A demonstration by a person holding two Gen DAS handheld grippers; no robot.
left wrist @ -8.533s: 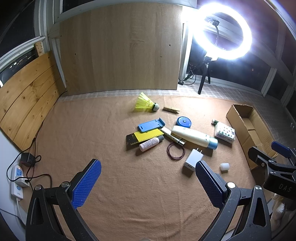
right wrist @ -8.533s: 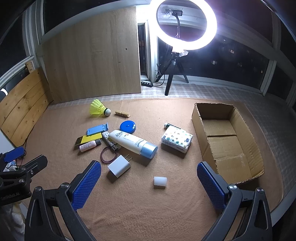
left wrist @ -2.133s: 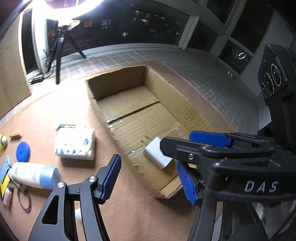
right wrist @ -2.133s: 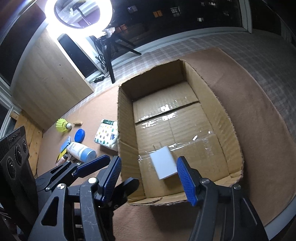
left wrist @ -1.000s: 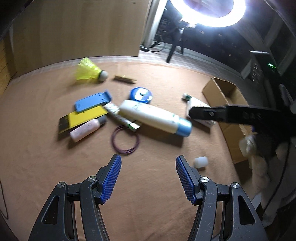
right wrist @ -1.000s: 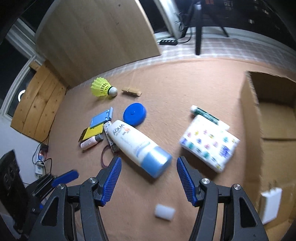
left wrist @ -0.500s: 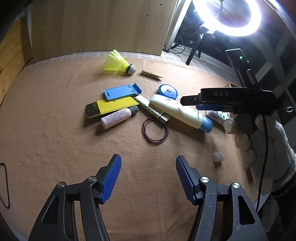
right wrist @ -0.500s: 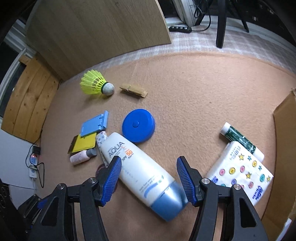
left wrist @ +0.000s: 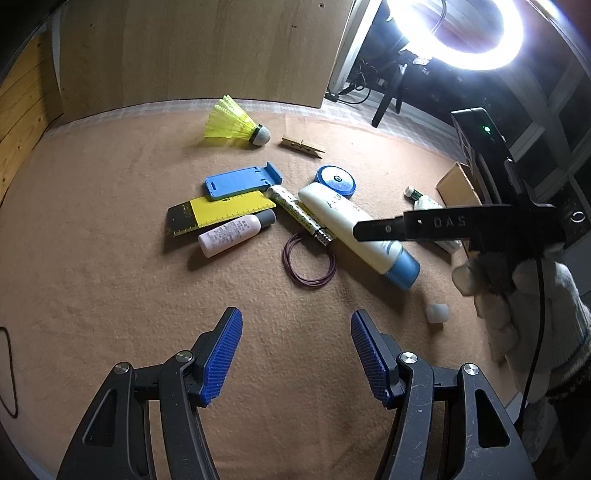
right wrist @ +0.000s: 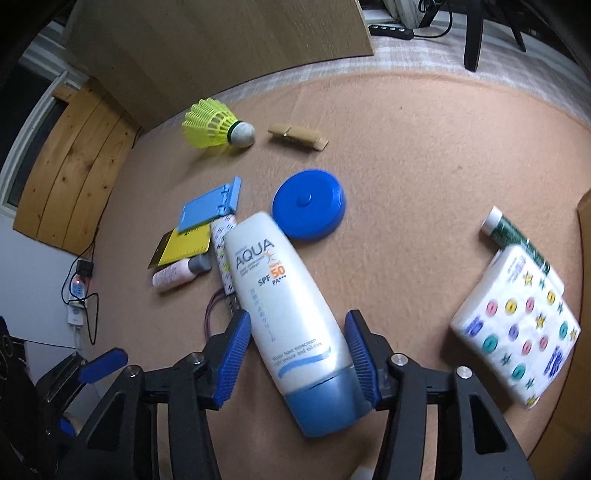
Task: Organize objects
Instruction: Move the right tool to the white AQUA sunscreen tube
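While the right claw (right wrist: 297, 349) has just been narrowing, its blue pads now straddle the sunscreen bottle (right wrist: 284, 306) lying on the brown mat (right wrist: 424, 155); contact looks close, not certain. Beside the bottle lie a blue lid (right wrist: 309, 210) and tissue pack (right wrist: 517, 332). The left claw (left wrist: 296, 349) hangs spread and empty short of the bottle. A pickup seems imminent.

A makeshift home recording corner is showing here: a ring light (left wrist: 465, 35) on a tripod is glaring over a tan blanket (left wrist: 110, 277), with wooden boards (left wrist: 199, 51) leaning behind.
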